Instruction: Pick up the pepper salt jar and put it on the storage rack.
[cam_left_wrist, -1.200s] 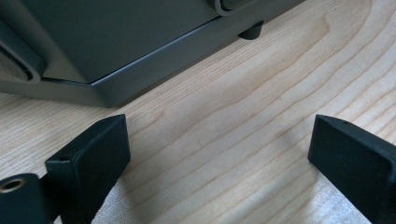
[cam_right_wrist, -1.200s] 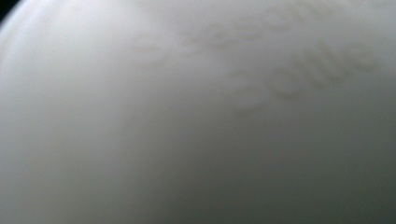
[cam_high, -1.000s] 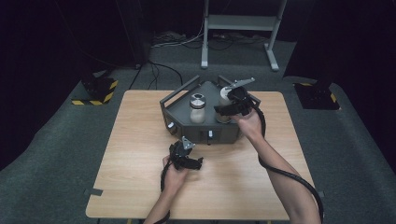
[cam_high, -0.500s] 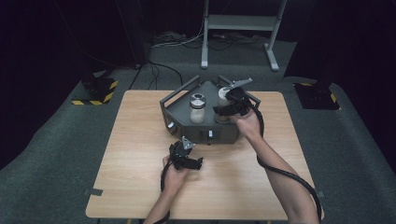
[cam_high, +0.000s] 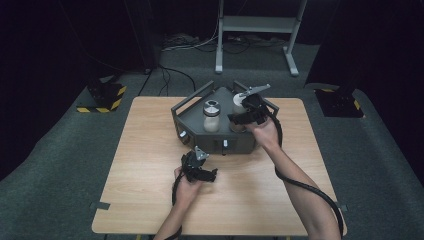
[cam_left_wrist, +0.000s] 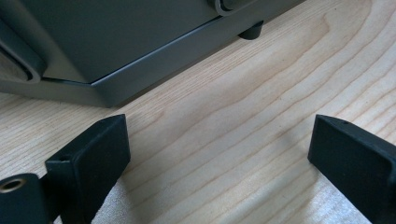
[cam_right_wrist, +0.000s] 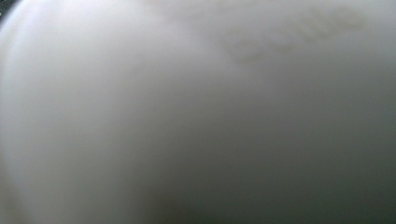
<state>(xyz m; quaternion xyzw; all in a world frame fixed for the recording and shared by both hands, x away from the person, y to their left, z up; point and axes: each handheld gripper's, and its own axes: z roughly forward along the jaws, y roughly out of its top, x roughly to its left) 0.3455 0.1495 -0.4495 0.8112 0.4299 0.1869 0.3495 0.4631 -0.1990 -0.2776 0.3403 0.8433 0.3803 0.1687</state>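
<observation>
A dark grey tray (cam_high: 194, 121) with side handles stands at the back middle of the wooden table (cam_high: 145, 150). Two pale jars stand in it: the left jar (cam_high: 211, 116) has a grey lid. My right gripper (cam_high: 239, 118) reaches in from the right and is shut on the right jar (cam_high: 238, 104), whose blurred white wall (cam_right_wrist: 187, 112) is right against the right gripper view's camera. My left gripper (cam_high: 210, 174) rests low over the table in front of the tray. It is open (cam_left_wrist: 219, 140), with bare wood between the jaws and the tray's base (cam_left_wrist: 140, 42) just ahead.
A metal stand (cam_high: 255, 30) rises behind the table on the grey floor. Black blocks with yellow stripes sit on the floor at the left (cam_high: 102, 95) and right (cam_high: 340, 102). A black cable (cam_high: 310, 187) trails along the right forearm.
</observation>
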